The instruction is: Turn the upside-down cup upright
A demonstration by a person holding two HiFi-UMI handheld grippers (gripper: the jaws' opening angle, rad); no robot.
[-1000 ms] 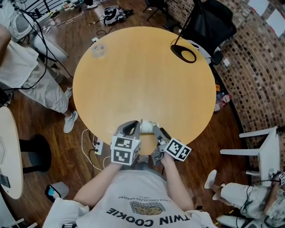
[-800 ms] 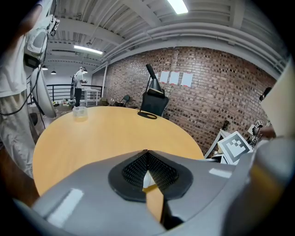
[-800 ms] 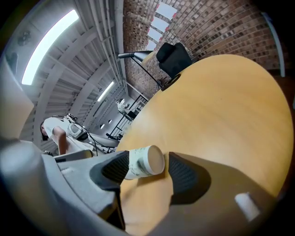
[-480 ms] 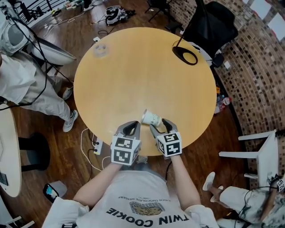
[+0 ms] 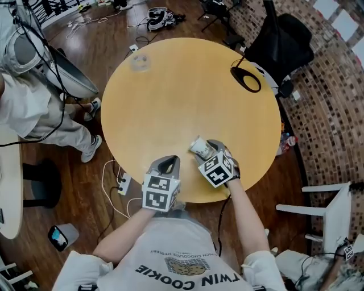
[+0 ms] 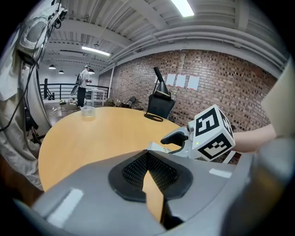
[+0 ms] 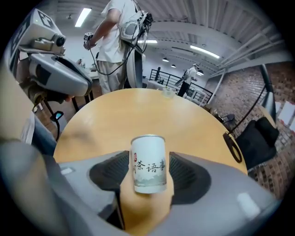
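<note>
Right claw (image 5: 205, 149) is pointing steeply down over the worktop (image 5: 170, 96), pinching the white cup (image 7: 148, 163), its black characters showing upright.

**Light.** Indoor, bright and even. Ceiling strip lights (image 6: 184, 7) show overhead in both gripper views, and the tubes burn out to plain white. The table (image 5: 187, 85) is uniformly lit with a faint sheen. Shadows on it are weak and soft-edged.

**Head view.** Sharp across the frame, with mild bending of lines towards the edges.

**Gripper views.** Heavy fisheye bending and black corners in both. The near grey bodies of the left gripper (image 6: 147, 154) and the right gripper (image 7: 148, 156) are soft and out of focus. The cup (image 7: 148, 168) and its print are crisp. The far room is clear, with no motion blur noted.
</note>
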